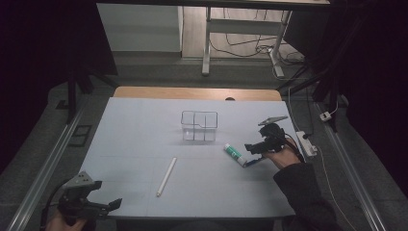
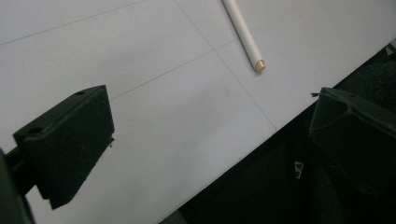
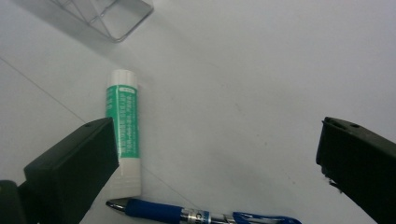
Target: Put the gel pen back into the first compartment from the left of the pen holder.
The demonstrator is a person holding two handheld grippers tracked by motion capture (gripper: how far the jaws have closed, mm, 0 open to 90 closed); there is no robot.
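Green-and-white glue stick (image 3: pixel 122 135) — lying flat beside blue pen (image 3: pixel 187 214)

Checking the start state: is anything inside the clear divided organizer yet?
The clear organizer looks empty; the table shows through its walls. The glue stick, blue pen and white pencil lie outside it. Nothing covers its compartments.

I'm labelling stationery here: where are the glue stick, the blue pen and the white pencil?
glue stick (image 3: pixel 122 126), right gripper view, on its green label.
blue pen (image 3: pixel 154 210), right gripper view, on its blue grip near the tip.
white pencil (image 1: pixel 166 176), high view, mid-shaft.
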